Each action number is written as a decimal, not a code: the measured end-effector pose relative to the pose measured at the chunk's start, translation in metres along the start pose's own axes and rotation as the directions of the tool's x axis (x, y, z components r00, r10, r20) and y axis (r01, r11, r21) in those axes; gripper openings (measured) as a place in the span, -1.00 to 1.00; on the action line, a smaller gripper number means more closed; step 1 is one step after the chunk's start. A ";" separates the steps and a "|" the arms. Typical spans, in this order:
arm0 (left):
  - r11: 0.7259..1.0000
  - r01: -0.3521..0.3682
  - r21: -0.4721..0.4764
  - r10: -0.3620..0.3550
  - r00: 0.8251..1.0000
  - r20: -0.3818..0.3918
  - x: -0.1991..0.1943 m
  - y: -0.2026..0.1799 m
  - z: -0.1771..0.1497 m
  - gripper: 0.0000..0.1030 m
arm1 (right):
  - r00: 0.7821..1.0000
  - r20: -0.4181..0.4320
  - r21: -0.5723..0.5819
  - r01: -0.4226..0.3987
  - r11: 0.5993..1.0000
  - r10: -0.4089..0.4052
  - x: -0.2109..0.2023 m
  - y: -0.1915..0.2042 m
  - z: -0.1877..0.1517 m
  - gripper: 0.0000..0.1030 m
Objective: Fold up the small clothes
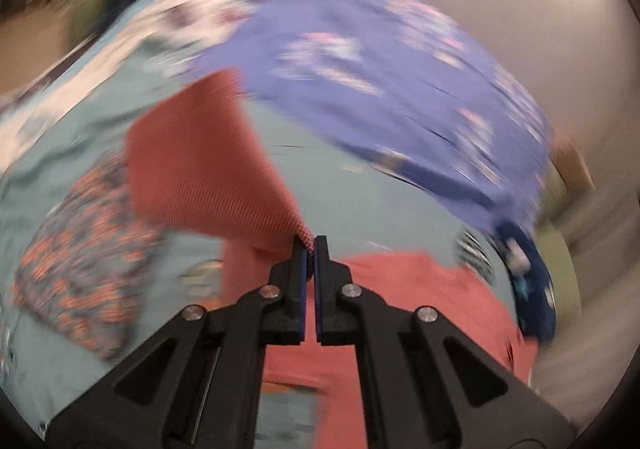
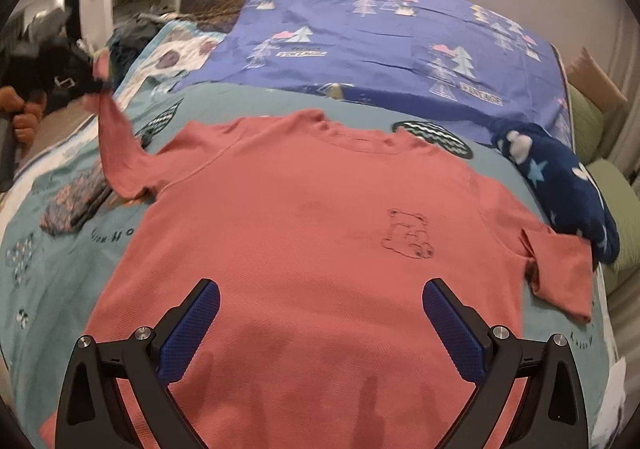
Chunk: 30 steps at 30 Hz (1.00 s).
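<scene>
A salmon-pink T-shirt (image 2: 304, 233) with a small bear outline lies front up on the teal bed sheet (image 2: 52, 289). My left gripper (image 1: 311, 245) is shut on the tip of the shirt's left sleeve (image 1: 200, 161) and holds it lifted off the bed. In the right wrist view that gripper (image 2: 94, 83) shows at the far left with the sleeve (image 2: 116, 141) stretched up to it. My right gripper (image 2: 320, 325) is open and empty, hovering over the shirt's lower part. The shirt's right sleeve (image 2: 560, 273) lies flat. The left wrist view is motion-blurred.
A purple sheet (image 2: 380, 37) with tree prints covers the far half of the bed. A navy starred cloth (image 2: 560, 185) lies bunched at the right edge beside green cushions (image 2: 608, 185). A dark patterned patch (image 2: 72, 205) lies left of the shirt. Clothes are piled at the far left (image 2: 132, 33).
</scene>
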<state>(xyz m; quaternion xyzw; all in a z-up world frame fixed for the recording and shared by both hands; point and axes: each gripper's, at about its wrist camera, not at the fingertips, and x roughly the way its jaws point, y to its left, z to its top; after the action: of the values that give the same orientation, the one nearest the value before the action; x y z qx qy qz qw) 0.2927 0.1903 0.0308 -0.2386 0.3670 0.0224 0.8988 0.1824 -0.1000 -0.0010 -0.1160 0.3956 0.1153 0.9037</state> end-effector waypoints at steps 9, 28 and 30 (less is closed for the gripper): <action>0.854 0.198 0.482 -0.116 0.974 -0.195 0.040 -0.151 -0.106 -0.49 | 0.996 -0.040 0.138 0.080 0.987 -0.076 -0.006 -0.062 -0.014 1.00; 0.889 -0.157 0.429 0.196 0.979 -0.048 0.032 -0.007 -0.125 0.10 | 0.984 -0.064 0.099 -0.160 0.982 0.167 0.056 -0.060 0.049 0.91; 0.898 -0.144 0.416 0.186 0.981 -0.060 0.040 -0.006 -0.124 0.10 | 0.988 -0.049 -0.019 -0.146 0.989 0.145 0.063 -0.032 0.061 0.91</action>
<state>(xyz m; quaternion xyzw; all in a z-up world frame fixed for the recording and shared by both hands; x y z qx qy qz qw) 0.2433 0.1239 -0.0700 -0.0137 0.4262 0.0093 0.9045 0.2762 -0.1049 -0.0038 -0.0996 0.4232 0.1823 0.8819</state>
